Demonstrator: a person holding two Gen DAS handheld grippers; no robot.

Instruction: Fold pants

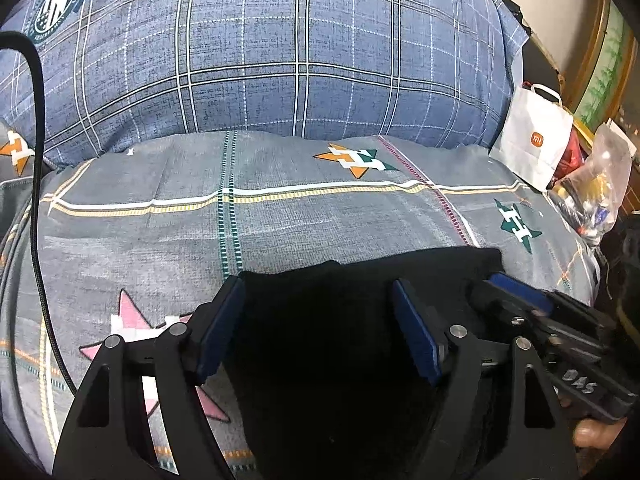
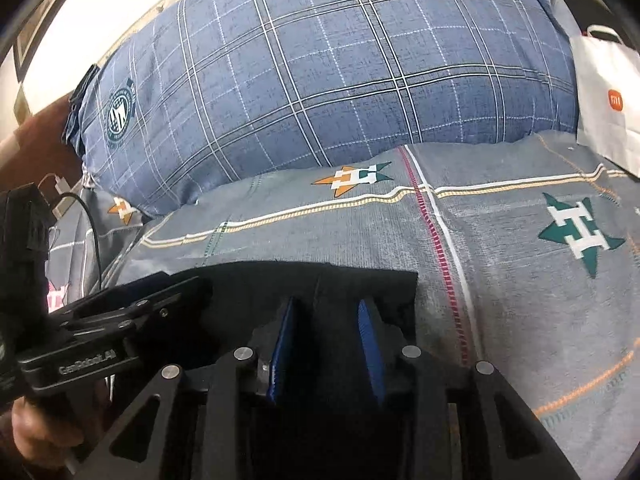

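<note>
Where the pants lay, the scene was noted as follows.

Pants: black pants were seen lying on the grey bedsheet, near the front of the bed, with a straight far edge and a squared far right corner; folds in the cloth could not be made out because of its darkness.

Left gripper: the left gripper was held over the pants with its blue pads spread wide; the black cloth was seen between and below them, but no pinch was shown.

Right gripper: the right gripper was seen with its jaws brought fairly near each other, with a ridge of black cloth standing between the blue pads; whether the pads pressed on it could not be told.

Relation of grippers: the two were set side by side at the far edge of the pants, the right one just right of the left.

Bedsheet: grey, printed with stars and stripes.

Pillow: a blue plaid pillow was noted lying behind the pants, well apart from them.

Bag: a white paper bag was seen standing at the right edge of the bed, beside the pillow.

Cable: a black cable was seen hanging at the left.
</note>
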